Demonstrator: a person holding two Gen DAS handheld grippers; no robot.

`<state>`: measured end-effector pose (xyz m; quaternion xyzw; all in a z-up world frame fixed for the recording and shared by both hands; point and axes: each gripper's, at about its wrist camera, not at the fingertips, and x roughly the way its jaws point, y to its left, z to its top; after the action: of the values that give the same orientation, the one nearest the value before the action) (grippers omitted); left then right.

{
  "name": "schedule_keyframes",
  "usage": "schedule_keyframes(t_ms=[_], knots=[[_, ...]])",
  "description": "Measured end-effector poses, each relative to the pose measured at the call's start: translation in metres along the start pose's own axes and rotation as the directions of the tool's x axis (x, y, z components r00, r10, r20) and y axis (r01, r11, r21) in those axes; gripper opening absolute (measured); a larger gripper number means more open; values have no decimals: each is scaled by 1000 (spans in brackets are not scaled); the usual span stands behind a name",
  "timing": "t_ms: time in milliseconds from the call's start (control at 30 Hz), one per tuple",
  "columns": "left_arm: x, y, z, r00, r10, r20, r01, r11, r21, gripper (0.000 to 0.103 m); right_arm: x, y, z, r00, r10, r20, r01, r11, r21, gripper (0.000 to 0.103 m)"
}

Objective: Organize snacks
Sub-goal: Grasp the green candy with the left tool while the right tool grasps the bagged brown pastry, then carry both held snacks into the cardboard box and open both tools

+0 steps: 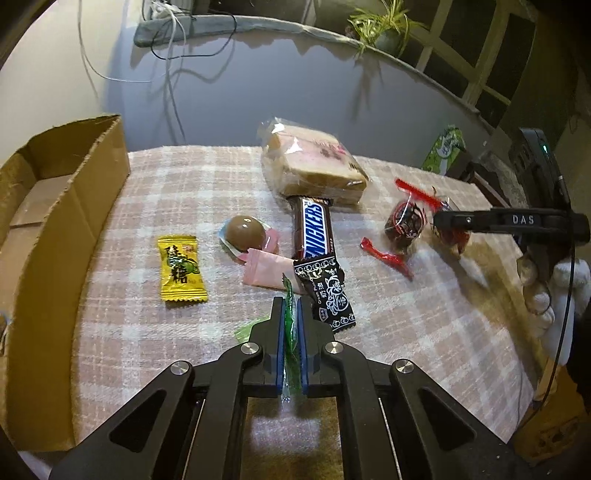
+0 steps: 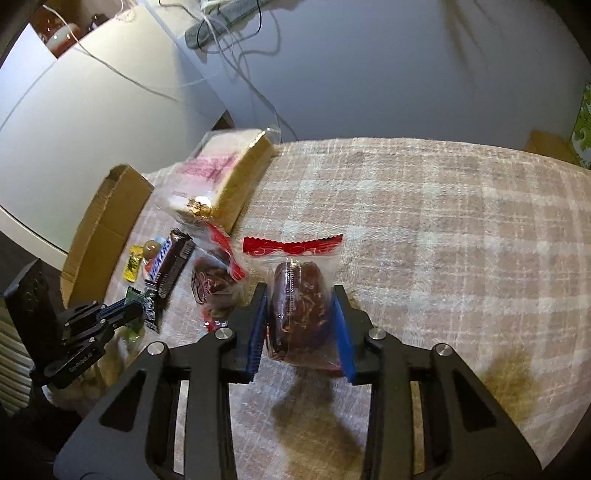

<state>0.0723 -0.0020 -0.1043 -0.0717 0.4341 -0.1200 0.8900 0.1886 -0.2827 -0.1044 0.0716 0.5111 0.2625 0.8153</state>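
Note:
My left gripper [image 1: 290,306] is shut on a thin green candy wrapper [image 1: 290,328], held above the plaid cloth. My right gripper [image 2: 300,291] is shut on a dark red wrapped snack [image 2: 301,310] in clear plastic with a red top edge, lifted off the cloth; it also shows in the left wrist view [image 1: 441,221]. On the cloth lie a yellow candy [image 1: 181,275], a brown ball sweet [image 1: 245,232], a pink packet [image 1: 267,271], a black-and-white candy [image 1: 328,291], a Snickers bar [image 1: 312,229], a bagged sandwich [image 1: 314,162] and a second red snack [image 1: 404,221].
An open cardboard box [image 1: 55,229] stands at the cloth's left edge. A green box [image 1: 445,149] sits at the far right. Cables and a grey strip [image 1: 207,26] hang on the wall behind. A plant [image 1: 384,22] stands at the back right.

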Motion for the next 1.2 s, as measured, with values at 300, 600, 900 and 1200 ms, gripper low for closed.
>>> schedule_keyframes(t_ms=[300, 600, 900, 1200], knots=[[-20, 6, -1, 998, -13, 66, 17, 998, -65, 5, -24, 19, -12, 993, -50, 103, 54, 998, -42, 34], [-50, 11, 2, 990, -1, 138, 10, 998, -66, 5, -50, 60, -14, 983, -20, 182, 41, 993, -111, 34], [-84, 42, 1, 980, 56, 193, -38, 995, -95, 5, -34, 140, -3, 979, 102, 175, -58, 969, -241, 34], [-114, 90, -5, 961, 144, 235, -105, 980, -170, 5, 16, 226, 8, 977, 188, 104, -140, 925, -354, 34]])
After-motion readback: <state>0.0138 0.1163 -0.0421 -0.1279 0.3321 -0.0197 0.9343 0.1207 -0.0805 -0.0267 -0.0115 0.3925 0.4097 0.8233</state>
